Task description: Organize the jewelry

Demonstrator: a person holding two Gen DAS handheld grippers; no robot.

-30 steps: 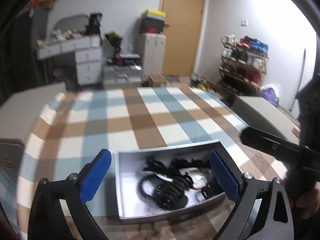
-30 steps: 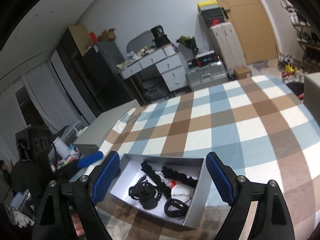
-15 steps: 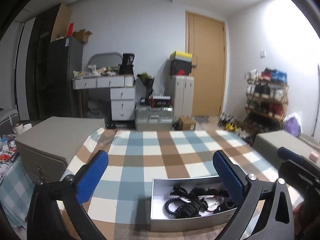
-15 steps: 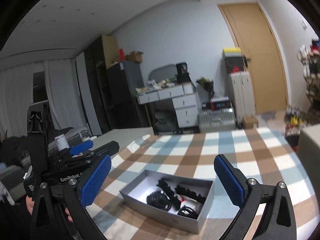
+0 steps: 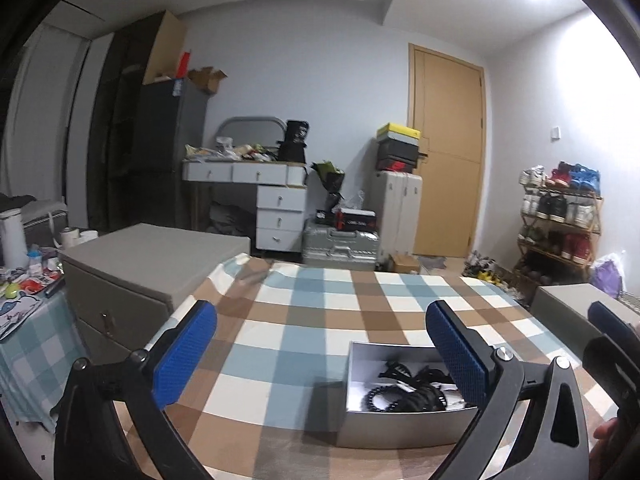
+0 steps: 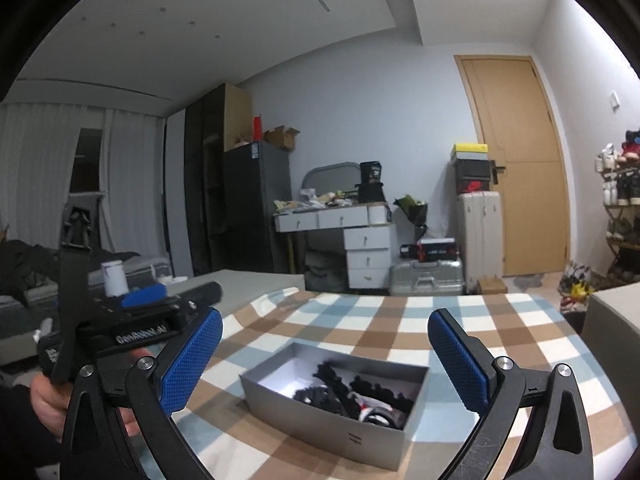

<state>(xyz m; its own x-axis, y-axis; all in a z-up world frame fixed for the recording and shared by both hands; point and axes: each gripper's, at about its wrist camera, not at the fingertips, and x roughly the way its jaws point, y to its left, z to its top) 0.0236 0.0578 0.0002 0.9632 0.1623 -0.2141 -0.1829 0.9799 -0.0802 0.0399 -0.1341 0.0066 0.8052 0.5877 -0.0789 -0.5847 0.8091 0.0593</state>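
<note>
A grey open box (image 6: 320, 416) sits on the checked tablecloth (image 6: 400, 320) and holds a tangle of black jewelry (image 6: 352, 392), beads and chains. My right gripper (image 6: 326, 344) is open and empty, level, short of the box. In the left wrist view the same box (image 5: 400, 426) lies low and to the right, with the jewelry (image 5: 412, 394) partly behind the right pad. My left gripper (image 5: 320, 336) is also open and empty. It shows in the right wrist view as the left gripper (image 6: 176, 296), held by a hand (image 6: 44, 400).
A grey cabinet (image 5: 152, 256) stands beside the table's left side and another grey block (image 5: 568, 300) on the right. Behind are a white dresser (image 5: 276, 208), a silver suitcase (image 5: 340, 246), a wooden door (image 5: 446, 152) and a shoe rack (image 5: 560, 220).
Both cameras have tipped up from looking down into the box to a level view and drawn back. The box now sits lower, and further right in the left view. Both jaws opened slightly wider.
</note>
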